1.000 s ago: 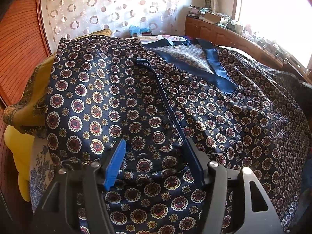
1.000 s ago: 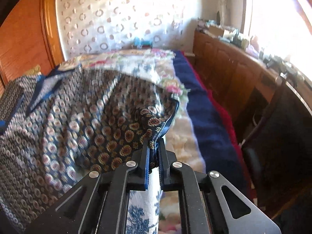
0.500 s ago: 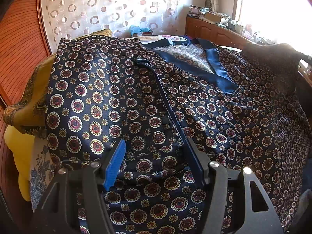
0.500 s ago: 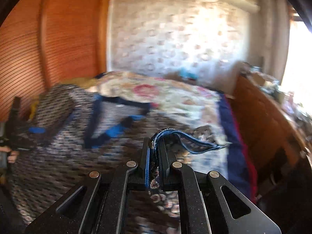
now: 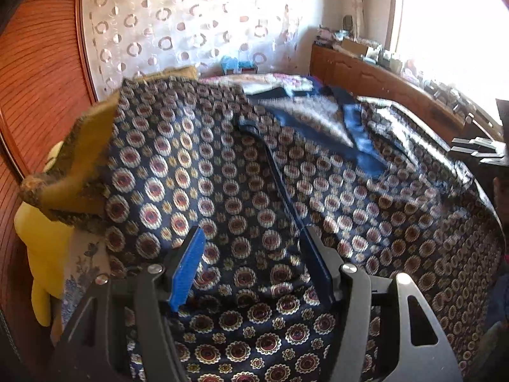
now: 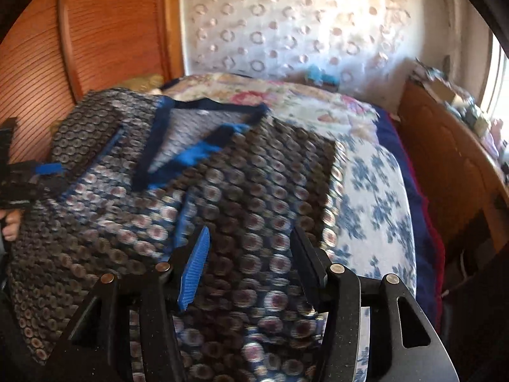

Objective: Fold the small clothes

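A dark navy garment (image 5: 197, 184) with a red-and-gold medallion print and a blue V-neck trim (image 5: 359, 133) lies spread on the bed. In the right wrist view the garment (image 6: 248, 191) has its right side folded inward, with the neck trim (image 6: 197, 156) toward the far end. My left gripper (image 5: 251, 254) is open and empty just above the cloth's near part. My right gripper (image 6: 251, 254) is open and empty over the folded right side. The other gripper shows at the left edge of the right wrist view (image 6: 28, 178).
The bed carries a floral sheet (image 6: 375, 191) with a navy blanket edge (image 6: 423, 229) on its right. A yellow pillow (image 5: 47, 245) and mustard cushion (image 5: 86, 165) lie at the left. A wooden cabinet (image 6: 445, 165) runs along the right, a wooden wardrobe (image 5: 35, 73) on the left.
My right gripper, shut on the garment's right edge, carried it up and over to the left, then opened and let it go. The right side now lies folded inward. My left gripper stayed open.
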Demonstrator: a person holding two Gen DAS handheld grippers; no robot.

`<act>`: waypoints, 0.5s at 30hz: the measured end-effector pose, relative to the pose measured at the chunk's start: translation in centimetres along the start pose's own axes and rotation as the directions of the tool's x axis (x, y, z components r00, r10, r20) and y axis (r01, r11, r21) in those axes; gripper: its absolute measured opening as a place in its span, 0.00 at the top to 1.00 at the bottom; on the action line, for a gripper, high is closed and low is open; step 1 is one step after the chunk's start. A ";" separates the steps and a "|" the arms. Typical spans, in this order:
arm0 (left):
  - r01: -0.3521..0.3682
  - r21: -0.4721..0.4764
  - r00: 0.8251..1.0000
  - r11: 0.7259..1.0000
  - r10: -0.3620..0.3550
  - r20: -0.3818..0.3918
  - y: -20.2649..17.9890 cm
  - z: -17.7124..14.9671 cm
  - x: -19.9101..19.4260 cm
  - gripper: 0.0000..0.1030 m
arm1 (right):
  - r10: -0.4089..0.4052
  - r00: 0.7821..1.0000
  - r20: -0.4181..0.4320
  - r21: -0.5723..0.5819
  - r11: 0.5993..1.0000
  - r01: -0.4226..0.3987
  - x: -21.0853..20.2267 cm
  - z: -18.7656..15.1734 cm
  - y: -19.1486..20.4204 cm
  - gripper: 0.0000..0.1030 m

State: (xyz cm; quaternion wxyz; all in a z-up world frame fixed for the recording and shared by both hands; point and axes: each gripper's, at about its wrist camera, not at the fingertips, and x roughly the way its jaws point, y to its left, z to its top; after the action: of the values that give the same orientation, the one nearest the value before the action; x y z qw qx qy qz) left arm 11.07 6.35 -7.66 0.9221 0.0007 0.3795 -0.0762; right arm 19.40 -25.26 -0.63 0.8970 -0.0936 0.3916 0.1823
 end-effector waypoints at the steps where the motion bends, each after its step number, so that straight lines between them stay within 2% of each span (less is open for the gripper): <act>1: -0.002 0.000 1.000 1.000 0.002 0.009 0.1 0.3 -0.2 0.40 | -0.009 1.000 -0.006 0.009 1.000 0.009 0.4 -0.1 -0.4 0.48; 4: -0.019 0.002 0.999 1.000 0.019 0.037 0.5 1.4 -0.8 0.40 | -0.030 0.999 -0.020 0.035 0.999 0.030 1.6 0.0 -1.9 0.45; 6: -0.029 0.001 0.998 1.000 0.029 0.048 1.0 2.2 -0.9 0.40 | -0.037 0.999 -0.027 0.052 0.998 0.039 2.3 0.0 -2.7 0.37; 15: -0.082 -0.034 0.993 0.996 0.084 0.077 3.8 4.9 -0.6 0.40 | -0.084 0.993 -0.078 0.040 0.995 0.087 5.7 0.6 -4.4 0.34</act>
State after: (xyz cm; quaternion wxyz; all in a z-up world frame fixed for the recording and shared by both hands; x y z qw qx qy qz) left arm 14.61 9.87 -4.00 0.9386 -0.0006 0.3436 -0.0321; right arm 25.07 -27.68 -4.30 0.8902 -0.0976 0.4252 0.1314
